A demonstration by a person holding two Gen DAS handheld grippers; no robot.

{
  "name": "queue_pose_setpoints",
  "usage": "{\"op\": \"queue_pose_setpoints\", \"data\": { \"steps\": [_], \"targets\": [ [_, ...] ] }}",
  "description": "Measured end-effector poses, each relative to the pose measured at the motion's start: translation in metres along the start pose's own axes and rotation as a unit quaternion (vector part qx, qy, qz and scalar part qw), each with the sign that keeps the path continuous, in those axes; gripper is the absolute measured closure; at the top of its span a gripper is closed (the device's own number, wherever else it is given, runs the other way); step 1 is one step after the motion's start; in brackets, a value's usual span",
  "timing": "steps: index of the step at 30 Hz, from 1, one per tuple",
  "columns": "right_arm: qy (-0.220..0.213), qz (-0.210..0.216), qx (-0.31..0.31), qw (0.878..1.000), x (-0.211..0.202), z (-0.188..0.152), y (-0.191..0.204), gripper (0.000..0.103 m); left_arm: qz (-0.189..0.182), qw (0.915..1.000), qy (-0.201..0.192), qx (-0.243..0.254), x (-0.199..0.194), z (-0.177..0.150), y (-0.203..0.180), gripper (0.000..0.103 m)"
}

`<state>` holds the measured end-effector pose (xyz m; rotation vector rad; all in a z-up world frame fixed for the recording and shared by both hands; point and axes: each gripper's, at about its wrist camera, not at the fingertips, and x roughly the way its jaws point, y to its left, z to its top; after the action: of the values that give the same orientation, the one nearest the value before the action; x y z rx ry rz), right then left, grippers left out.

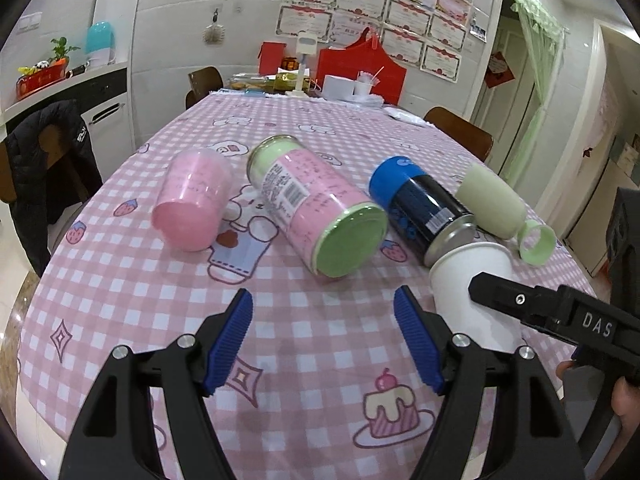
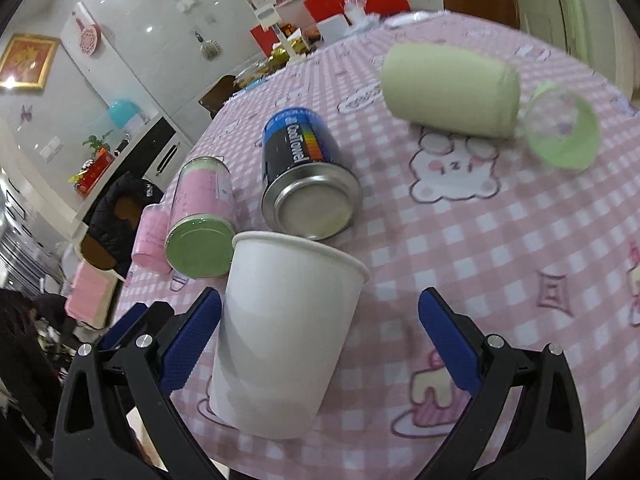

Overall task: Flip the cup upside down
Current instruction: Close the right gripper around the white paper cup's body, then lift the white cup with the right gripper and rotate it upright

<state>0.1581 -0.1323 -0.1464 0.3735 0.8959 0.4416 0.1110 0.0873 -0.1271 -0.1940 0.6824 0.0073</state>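
A white paper cup (image 2: 280,340) stands upright, mouth up, on the pink checked tablecloth (image 2: 500,240). It sits between the fingers of my right gripper (image 2: 320,336), close to the left finger, with a wide gap to the right finger; the jaws are open. The cup also shows in the left wrist view (image 1: 476,296), at the right, with a right gripper finger (image 1: 520,304) in front of it. My left gripper (image 1: 323,340) is open and empty above the tablecloth, left of the cup.
Lying on the table are a pink cup (image 1: 192,204), a pink and green can (image 1: 316,204), a blue and black can (image 2: 308,176), a pale green bottle (image 2: 448,92) and its green cap (image 2: 564,132). Chairs and clutter stand at the far end.
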Motion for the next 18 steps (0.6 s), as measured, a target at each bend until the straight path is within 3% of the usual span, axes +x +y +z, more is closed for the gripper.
{"op": "queue_pose_setpoints", "data": {
  "steps": [9, 13, 18],
  "targets": [
    [0.017, 0.035, 0.019, 0.999, 0.008, 0.009, -0.001, 0.01, -0.003, 1.0, 0.004, 0.0, 0.007, -0.001, -0.003, 0.031],
    [0.016, 0.039, 0.006, 0.999, 0.009, 0.008, 0.0, 0.03, -0.007, 1.0, 0.005, 0.0, 0.007, -0.001, -0.005, 0.031],
    [-0.012, 0.018, -0.019, 1.0, -0.004, 0.007, 0.003, 0.03, -0.014, 0.9998, 0.003, 0.011, 0.005, -0.002, -0.015, 0.031]
  ]
}}
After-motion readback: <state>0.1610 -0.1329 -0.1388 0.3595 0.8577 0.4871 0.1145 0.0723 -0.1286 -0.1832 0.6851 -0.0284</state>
